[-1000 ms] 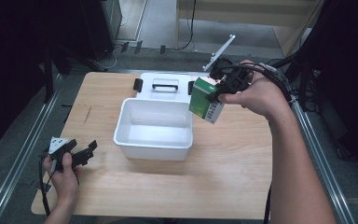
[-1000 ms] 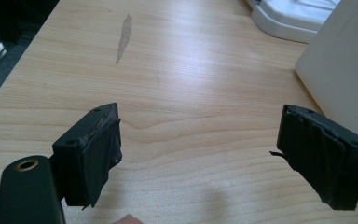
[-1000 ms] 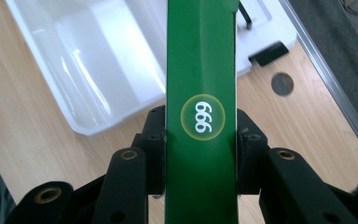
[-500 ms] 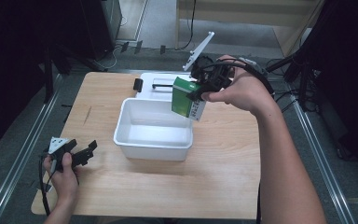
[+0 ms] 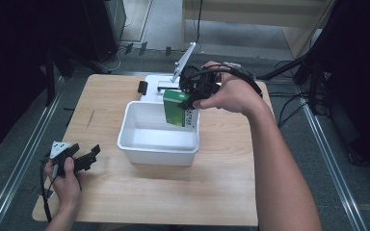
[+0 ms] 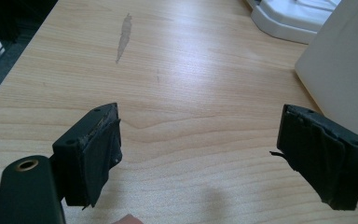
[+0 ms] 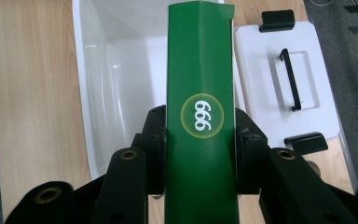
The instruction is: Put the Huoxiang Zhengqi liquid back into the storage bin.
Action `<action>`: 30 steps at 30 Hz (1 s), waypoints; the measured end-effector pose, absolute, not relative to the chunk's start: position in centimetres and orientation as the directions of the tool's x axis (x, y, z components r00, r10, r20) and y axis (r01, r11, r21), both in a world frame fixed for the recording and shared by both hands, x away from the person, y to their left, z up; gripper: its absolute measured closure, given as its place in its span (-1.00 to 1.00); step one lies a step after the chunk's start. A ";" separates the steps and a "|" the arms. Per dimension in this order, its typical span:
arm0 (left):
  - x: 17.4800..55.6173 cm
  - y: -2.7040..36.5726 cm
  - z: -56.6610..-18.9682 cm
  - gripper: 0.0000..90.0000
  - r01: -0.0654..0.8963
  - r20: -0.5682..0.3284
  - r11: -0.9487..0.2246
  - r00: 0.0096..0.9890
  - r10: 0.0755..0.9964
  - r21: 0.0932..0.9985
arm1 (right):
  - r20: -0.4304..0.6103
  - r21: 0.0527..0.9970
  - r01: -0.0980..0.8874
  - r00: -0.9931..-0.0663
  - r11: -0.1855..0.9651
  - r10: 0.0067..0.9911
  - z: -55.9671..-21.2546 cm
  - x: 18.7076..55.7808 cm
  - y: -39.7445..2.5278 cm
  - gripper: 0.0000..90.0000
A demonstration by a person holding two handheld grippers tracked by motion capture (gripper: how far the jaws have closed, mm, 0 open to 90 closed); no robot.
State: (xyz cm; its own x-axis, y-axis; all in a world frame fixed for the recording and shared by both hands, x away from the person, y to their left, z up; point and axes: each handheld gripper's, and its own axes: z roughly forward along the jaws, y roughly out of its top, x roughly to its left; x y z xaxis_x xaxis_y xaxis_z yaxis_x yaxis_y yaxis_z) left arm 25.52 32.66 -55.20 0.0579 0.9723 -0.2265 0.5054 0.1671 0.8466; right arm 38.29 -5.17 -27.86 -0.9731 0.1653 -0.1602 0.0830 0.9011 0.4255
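Observation:
A green carton (image 5: 179,108) marked 999 (image 7: 200,116) hangs over the far right corner of the white bin (image 5: 139,143), clamped in my right gripper (image 5: 196,91). Its lower end dips just inside the bin's rim. In the right gripper view both jaws press on the carton's sides, with the empty bin (image 7: 98,88) below. My left gripper (image 5: 84,158) rests low at the table's near left, open, its jaws spread wide over bare wood (image 6: 186,116) with nothing between them. The bin's wall (image 6: 340,70) is at the right edge of the left gripper view.
The bin's white lid (image 5: 153,85) with a black handle (image 7: 291,79) and black clips lies flat behind the bin. A grey metal bracket (image 5: 183,61) sticks up at the table's far edge. Metal rails run along both sides of the table.
My right gripper has carried the green carton leftward and down, from beside the bin to over its far right corner. The left gripper has stayed put.

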 end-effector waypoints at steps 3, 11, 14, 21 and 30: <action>25.5 32.7 -55.2 -0.67 0.507 -0.226 0.166 0.059 0.972 0.846 | -0.160 0.424 0.067 -0.976 0.903 0.147 -28.2 38.4 -5.0 0.43; 25.5 32.7 -55.2 -0.67 0.505 -0.229 0.170 0.056 0.972 0.846 | -0.148 0.400 0.003 -0.987 0.917 0.068 -29.4 38.4 -4.9 0.43; 25.5 32.7 -55.2 -0.67 0.507 -0.227 0.167 0.058 0.972 0.846 | -0.145 0.398 -0.012 -0.988 0.917 0.050 -29.7 38.5 -4.9 0.43; 25.5 32.7 -55.2 -0.67 0.508 -0.227 0.167 0.058 0.972 0.845 | -0.126 0.391 -0.021 -0.992 0.920 0.030 -30.7 38.8 -4.7 0.43; 25.5 32.6 -55.2 -0.67 0.504 -0.228 0.170 0.057 0.972 0.847 | -0.104 0.380 -0.010 -0.994 0.925 0.032 -32.5 39.3 -4.6 0.43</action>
